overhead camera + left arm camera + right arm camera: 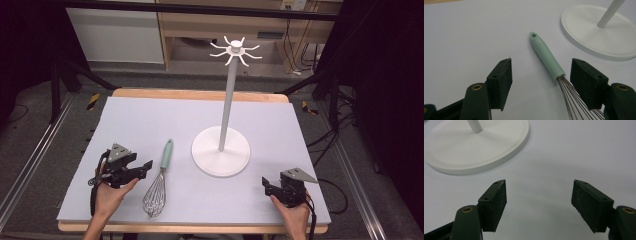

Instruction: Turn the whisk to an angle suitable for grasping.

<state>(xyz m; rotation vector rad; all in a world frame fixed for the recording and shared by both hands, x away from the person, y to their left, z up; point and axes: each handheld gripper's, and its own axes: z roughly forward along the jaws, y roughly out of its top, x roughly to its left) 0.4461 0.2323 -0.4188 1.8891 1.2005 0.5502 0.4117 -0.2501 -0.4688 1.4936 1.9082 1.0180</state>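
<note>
My left tongs [541, 82] are wide open around the whisk [159, 181], which lies flat on the desk [140, 120] at seven o'clock from the stand [220, 150], so I squeeze its green handle [547, 57] in the middle, while my right tongs [538, 206] wait open and empty.

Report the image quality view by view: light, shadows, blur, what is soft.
High view: even light on the table, dark surroundings, the whisk slightly soft. Left gripper view: the whisk handle sharp, the near jaws a little soft, a faint shadow under the stand base. Right gripper view: flat light, a soft shadow on the mat between the open jaws of the right gripper, no glare.
</note>
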